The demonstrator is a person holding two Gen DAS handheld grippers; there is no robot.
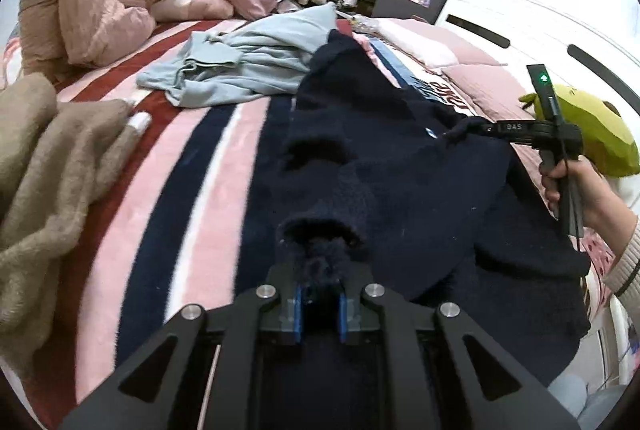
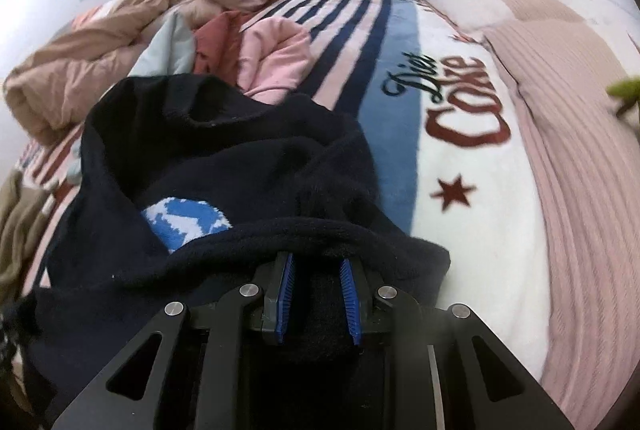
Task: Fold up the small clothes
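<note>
A dark navy knit sweater [image 1: 400, 165] lies spread on the striped bed blanket; in the right wrist view [image 2: 224, 165] it shows a blue and white patch. My left gripper [image 1: 320, 290] is shut on a bunched part of the sweater, at its near edge. My right gripper [image 2: 318, 270] is shut on the sweater's hem, which is draped over its blue pads. In the left wrist view the right gripper [image 1: 476, 129] pinches the sweater's far right edge, held by a hand.
A light blue garment [image 1: 240, 65] lies beyond the sweater. A tan fuzzy garment [image 1: 44, 165] is at the left. A pink hoodie [image 2: 276, 57] and a beige quilt [image 1: 84, 13] lie further back. Pink pillows [image 2: 560, 109] and a green plush [image 1: 592, 133] are at the right.
</note>
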